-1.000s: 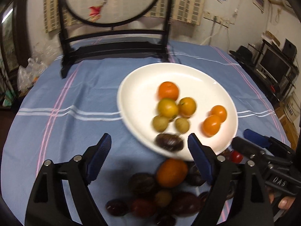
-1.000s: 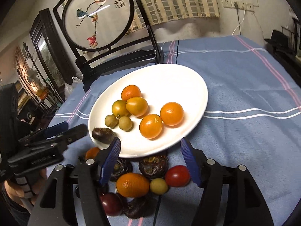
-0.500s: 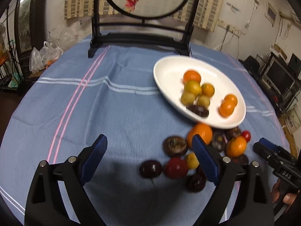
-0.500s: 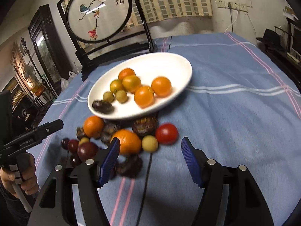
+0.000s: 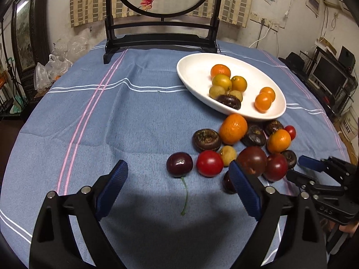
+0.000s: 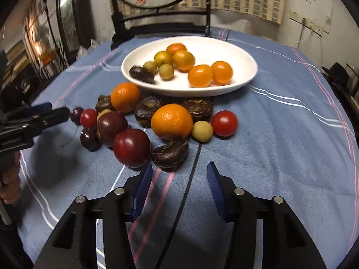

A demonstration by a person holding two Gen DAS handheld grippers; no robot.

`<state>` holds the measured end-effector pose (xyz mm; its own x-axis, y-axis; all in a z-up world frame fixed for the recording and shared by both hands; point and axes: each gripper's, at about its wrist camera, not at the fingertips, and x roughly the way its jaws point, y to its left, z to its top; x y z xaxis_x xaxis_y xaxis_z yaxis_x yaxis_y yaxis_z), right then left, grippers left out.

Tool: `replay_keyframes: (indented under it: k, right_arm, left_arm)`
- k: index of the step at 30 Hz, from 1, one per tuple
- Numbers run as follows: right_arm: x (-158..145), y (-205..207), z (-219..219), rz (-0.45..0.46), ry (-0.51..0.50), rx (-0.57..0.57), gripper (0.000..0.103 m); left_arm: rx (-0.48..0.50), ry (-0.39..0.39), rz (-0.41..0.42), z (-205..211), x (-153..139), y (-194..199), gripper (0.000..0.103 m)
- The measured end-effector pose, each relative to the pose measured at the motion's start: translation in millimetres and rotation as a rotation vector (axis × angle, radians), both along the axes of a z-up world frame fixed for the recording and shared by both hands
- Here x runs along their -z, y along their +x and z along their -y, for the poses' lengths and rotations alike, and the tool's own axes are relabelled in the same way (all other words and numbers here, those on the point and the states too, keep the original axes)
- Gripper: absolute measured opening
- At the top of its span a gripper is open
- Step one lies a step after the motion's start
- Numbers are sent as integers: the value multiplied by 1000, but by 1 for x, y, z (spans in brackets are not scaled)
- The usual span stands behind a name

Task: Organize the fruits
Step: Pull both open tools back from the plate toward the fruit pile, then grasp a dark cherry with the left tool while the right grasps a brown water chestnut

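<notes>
Cloth (image 5: 112, 121), blue with pink and white stripes, covers the table under both grippers. Beyond them at the far edge stands a dark wooden screen (image 5: 161, 35) with a round painted panel. Ahead and to the right of the left gripper (image 5: 177, 186) lies a white oval plate (image 5: 195, 71); it holds several orange and yellow-green fruits and one dark brown one at its near rim. From the right gripper (image 6: 179, 177) the plate (image 6: 244, 67) is straight ahead, past the loose fruit.

Loose fruit sits in a cluster on the cloth between the plate and the grippers. An orange (image 6: 171, 121) lies just ahead of the right gripper, with a dark red plum (image 6: 132, 147) and a brown chestnut-like fruit (image 6: 170, 154) nearest its blue pads. A red tomato (image 6: 224, 123) and a small yellow fruit (image 6: 202, 131) lie ahead to its right. Before the left gripper, slightly right of centre, sits a dark cherry (image 5: 179, 164) with its green stem trailing toward the jaws, and a red tomato (image 5: 209, 163) just right of it.

Left gripper: jaws wide apart, nothing between them. Right gripper: jaws closing, with only bare cloth and a black cable (image 6: 190, 174) between them.
</notes>
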<state>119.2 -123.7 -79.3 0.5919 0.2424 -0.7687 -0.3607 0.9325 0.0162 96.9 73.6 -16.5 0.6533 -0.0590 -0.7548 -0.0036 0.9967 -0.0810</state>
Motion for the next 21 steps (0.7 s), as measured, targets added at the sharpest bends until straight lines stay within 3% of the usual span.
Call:
replay_keyframes:
  k: [6,8,9,21]
  right_arm:
    - [5,13,-11,-2,-53,-11,51]
    - [5,16,-10,-2,-35,-19,47]
    - [5,16,-10,3,-22,-30,37]
    - [-2,14,16,-5,117,-4,38]
  left_arm:
    - [14,10,-13,-2,5,-6,89]
    - [23,12,-21,-1,8,-8,89]
    - [24,16,-25,-1,9,-8,89]
    - [1,101,-70,-10,23,-4,89]
